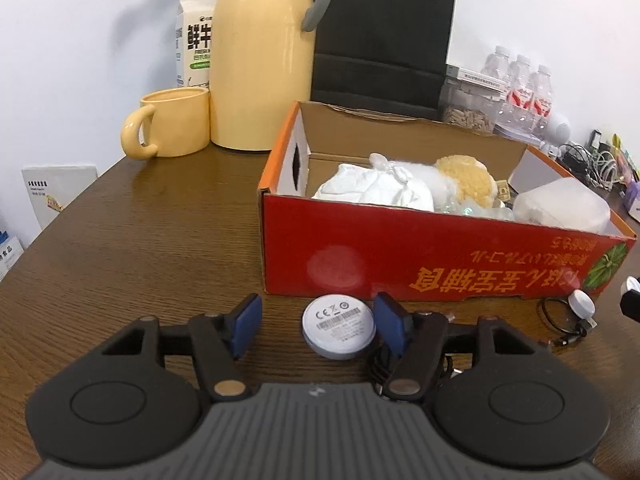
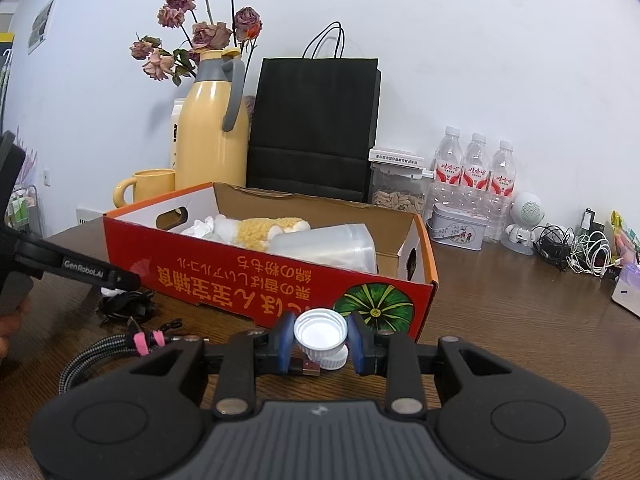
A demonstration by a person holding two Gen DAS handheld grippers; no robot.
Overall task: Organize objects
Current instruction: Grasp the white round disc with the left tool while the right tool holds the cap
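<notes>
A red cardboard box [image 1: 440, 256] [image 2: 224, 268] stands open on the brown table and holds a white bundle [image 1: 376, 188], a cream plush toy [image 1: 468, 180] and a clear plastic container [image 2: 328, 246]. In front of the box lies a white round disc [image 1: 339, 332] with a label. My left gripper [image 1: 318, 322] is open around it; the disc sits close to the right pad and far from the left one. My right gripper [image 2: 322, 344] is shut on a white ribbed cap [image 2: 320, 330], just before the box's near corner, above a white puck and a USB plug.
A yellow thermos [image 1: 262, 56], a yellow mug [image 1: 172, 124] and a milk carton stand behind the box, next to a black paper bag [image 2: 316, 128]. Water bottles [image 2: 474, 168], a seed jar, a tin and tangled cables [image 2: 576, 248] line the back right. A braided cable [image 2: 100, 352] lies at front left.
</notes>
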